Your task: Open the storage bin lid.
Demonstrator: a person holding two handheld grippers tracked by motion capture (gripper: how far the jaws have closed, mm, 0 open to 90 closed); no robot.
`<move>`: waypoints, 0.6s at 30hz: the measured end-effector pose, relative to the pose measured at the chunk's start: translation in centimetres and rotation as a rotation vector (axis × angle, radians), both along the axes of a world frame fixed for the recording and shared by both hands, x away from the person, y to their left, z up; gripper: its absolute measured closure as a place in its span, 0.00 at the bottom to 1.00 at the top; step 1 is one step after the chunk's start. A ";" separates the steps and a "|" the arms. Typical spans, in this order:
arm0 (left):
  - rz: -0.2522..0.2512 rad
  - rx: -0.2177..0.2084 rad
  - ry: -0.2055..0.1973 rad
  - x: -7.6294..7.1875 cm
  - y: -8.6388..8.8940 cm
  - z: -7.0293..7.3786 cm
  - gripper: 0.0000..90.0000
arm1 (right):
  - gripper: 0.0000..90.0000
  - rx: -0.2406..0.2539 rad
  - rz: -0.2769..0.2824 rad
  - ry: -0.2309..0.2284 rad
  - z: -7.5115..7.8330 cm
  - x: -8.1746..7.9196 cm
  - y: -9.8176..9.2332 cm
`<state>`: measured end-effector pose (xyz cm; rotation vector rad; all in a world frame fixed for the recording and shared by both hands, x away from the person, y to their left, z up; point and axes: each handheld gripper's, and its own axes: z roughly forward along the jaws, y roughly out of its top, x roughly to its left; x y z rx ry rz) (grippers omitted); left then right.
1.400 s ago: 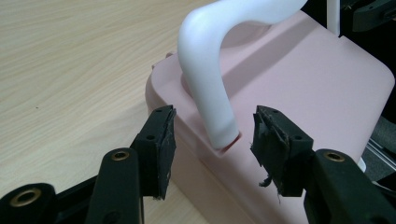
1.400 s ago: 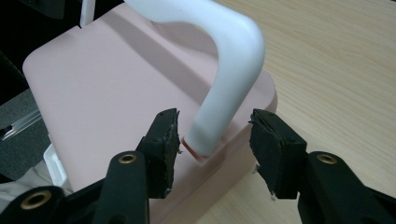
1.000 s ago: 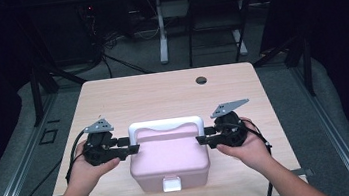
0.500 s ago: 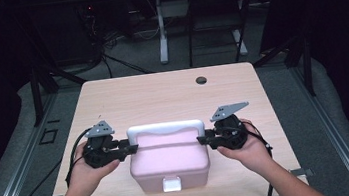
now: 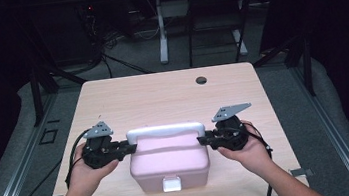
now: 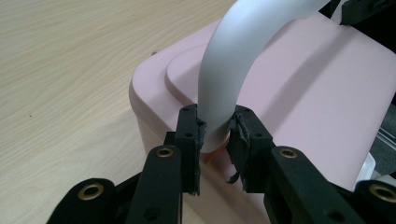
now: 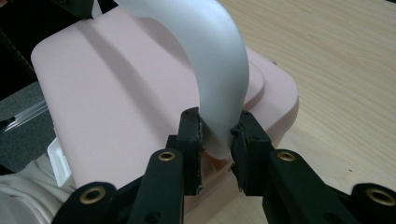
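A pink lidded box (image 5: 170,161) stands near the table's front edge, its white arched handle (image 5: 165,130) raised over the lid. My left gripper (image 5: 129,148) has just been closing and is now shut on the handle's left end. In the left gripper view both pads of the left gripper (image 6: 215,135) press the white handle (image 6: 243,51) just above the pink box (image 6: 317,93). My right gripper (image 5: 202,140) has also been closing, and it clamps the handle's right end. The right gripper view has the right gripper (image 7: 218,133) pinching the handle (image 7: 215,60) over the box (image 7: 107,93).
A white latch (image 5: 171,183) sits on the box's front face. The wooden table (image 5: 162,99) has a dark round hole (image 5: 201,80) near its far edge. Dark floor, cables and a stand's legs lie beyond the table.
Both hands stay at the box's two sides and the box has not moved. The jaws look a little narrower on the handle's ends than a second ago.
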<state>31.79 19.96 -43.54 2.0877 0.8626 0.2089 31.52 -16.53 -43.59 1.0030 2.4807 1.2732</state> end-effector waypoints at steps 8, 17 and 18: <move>0.004 0.004 -0.002 -0.5 0.2 0.0 0.82 | 0.83 -0.002 0.000 0.004 0.0 -0.4 0.2; 0.004 0.013 0.011 -0.3 0.5 0.4 0.82 | 0.83 0.004 0.002 0.019 0.2 -0.3 0.6; 0.004 0.012 0.009 -0.3 0.5 0.4 0.82 | 0.83 0.007 0.000 0.021 0.2 -0.3 0.6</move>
